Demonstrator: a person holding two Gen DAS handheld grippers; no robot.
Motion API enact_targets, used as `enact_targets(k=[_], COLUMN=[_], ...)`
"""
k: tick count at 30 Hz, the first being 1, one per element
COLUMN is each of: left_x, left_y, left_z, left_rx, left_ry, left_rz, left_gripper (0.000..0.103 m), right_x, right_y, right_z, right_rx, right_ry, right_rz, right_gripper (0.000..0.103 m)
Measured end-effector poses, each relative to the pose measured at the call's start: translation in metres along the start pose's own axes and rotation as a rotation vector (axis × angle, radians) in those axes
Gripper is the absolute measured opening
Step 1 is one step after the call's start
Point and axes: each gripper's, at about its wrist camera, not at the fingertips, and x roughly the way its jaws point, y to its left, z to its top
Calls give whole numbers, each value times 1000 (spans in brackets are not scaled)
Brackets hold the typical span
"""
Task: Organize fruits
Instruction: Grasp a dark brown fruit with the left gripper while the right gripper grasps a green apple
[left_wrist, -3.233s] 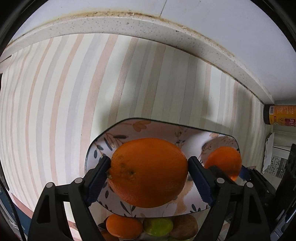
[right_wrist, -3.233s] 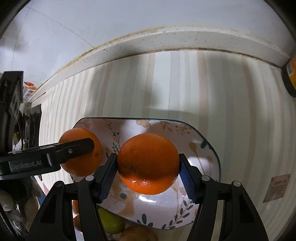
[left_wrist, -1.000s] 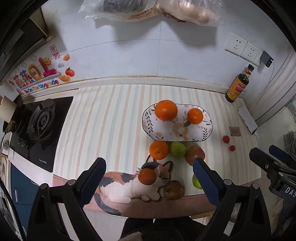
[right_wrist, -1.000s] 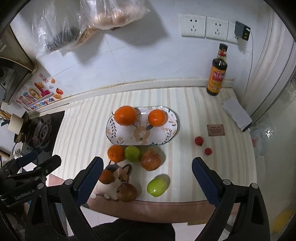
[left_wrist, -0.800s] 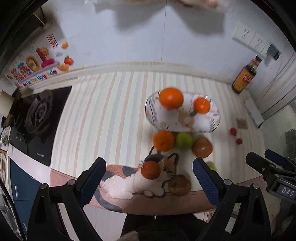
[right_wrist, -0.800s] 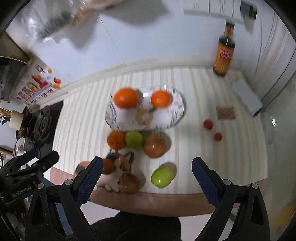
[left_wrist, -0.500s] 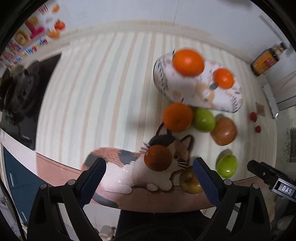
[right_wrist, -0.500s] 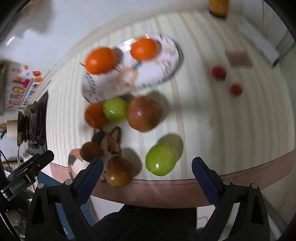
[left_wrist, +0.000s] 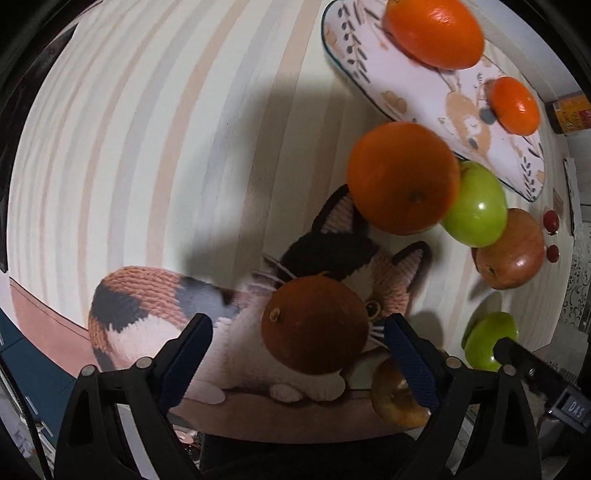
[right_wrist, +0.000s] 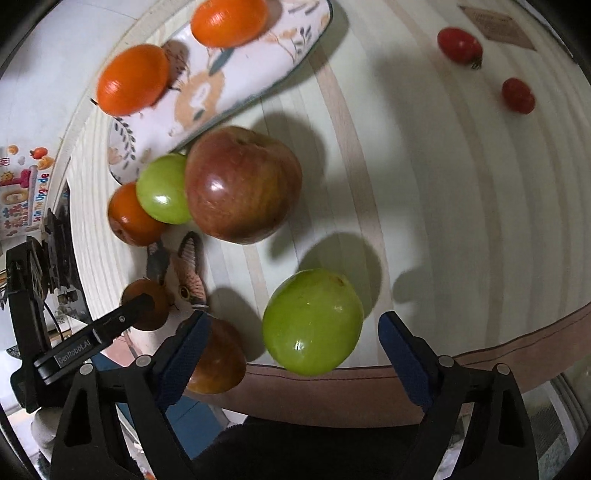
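My left gripper (left_wrist: 297, 354) points straight down over the cat-print mat, its jaws closing around a dark orange fruit (left_wrist: 316, 325) without the pads touching it. My right gripper (right_wrist: 295, 345) straddles a green apple (right_wrist: 312, 321) near the table's front edge; its jaws are closing too, with gaps on both sides. The floral plate (left_wrist: 373, 66) holds two oranges (left_wrist: 432, 33) (left_wrist: 513, 105). In front of it lie an orange (left_wrist: 402, 177), a second green apple (left_wrist: 474, 206) and a red apple (right_wrist: 242, 184).
A brown fruit (right_wrist: 218, 358) sits at the mat's front edge beside the right gripper's left finger. Two cherry tomatoes (right_wrist: 460, 44) (right_wrist: 517, 94) and a small card (right_wrist: 495, 26) lie to the right. A bottle (left_wrist: 569, 114) stands behind the plate.
Both grippers let go of their oranges, which now rest on the plate. Over the last second both sank from high above to just over the loose fruit, tilting downward.
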Motion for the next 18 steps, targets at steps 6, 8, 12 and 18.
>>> enact_targets(k=[6,8,12,18], left_x=[9,7,6,5], left_y=[-2,-6,-12,-14], left_z=[1,-2,-10,-16], left_rx=[3,16,74,84], left_ry=[11,2,-15,-28], left_rz=[-17,-21,38,41], left_gripper=[64,55,55,55], right_x=[19,21,17,20], right_y=[0,1,12,29], right_z=[-2,-2,-3,-5], right_rx=[1,-2,-104,-208], right_ry=[44,40,23,17], right_rz=[-6,-13,-84,-159], right_gripper=[75,67,59,60])
